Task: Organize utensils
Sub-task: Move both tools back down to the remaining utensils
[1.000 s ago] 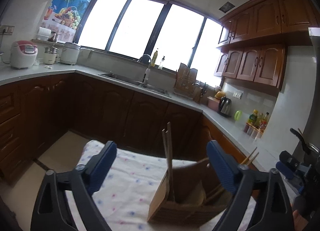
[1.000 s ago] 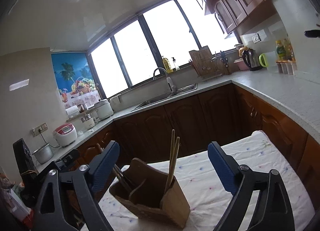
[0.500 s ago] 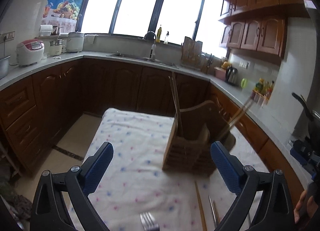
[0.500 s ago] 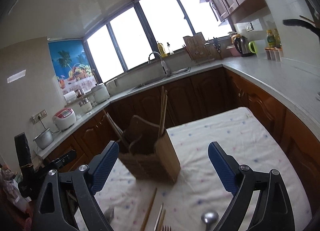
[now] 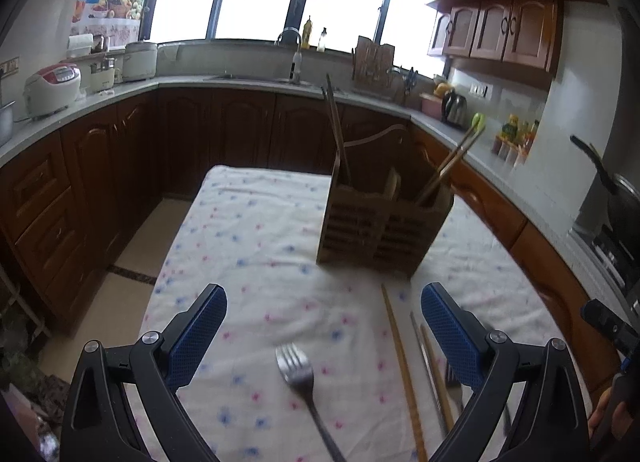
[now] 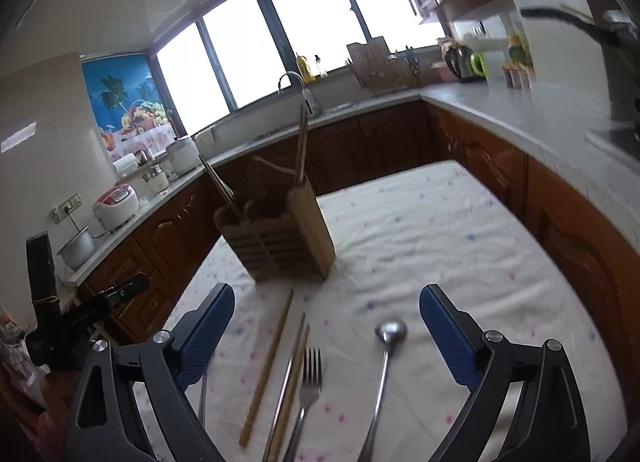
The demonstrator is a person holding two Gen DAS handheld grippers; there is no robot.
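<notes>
Left gripper (image 5: 323,304) gapes wide, gripping nothing, a fork (image 5: 301,378) between its fingers; wooden holder (image 5: 380,222) stands ahead with chopsticks (image 5: 338,134) upright inside. Right gripper (image 6: 326,308) spread too, over 1 chopstick (image 6: 267,366), 1 fork (image 6: 310,378) and spoon (image 6: 386,358) on the cloth (image 6: 440,246)

I see a white bench cloth (image 5: 260,230) dotted with pink and blue flowers, a brown slatted wooden caddy (image 6: 276,238), silver fork (image 5: 298,370) and ladle (image 6: 386,350), tan chopsticks (image 6: 266,366), and blue textured pads (image 6: 448,334).
</notes>
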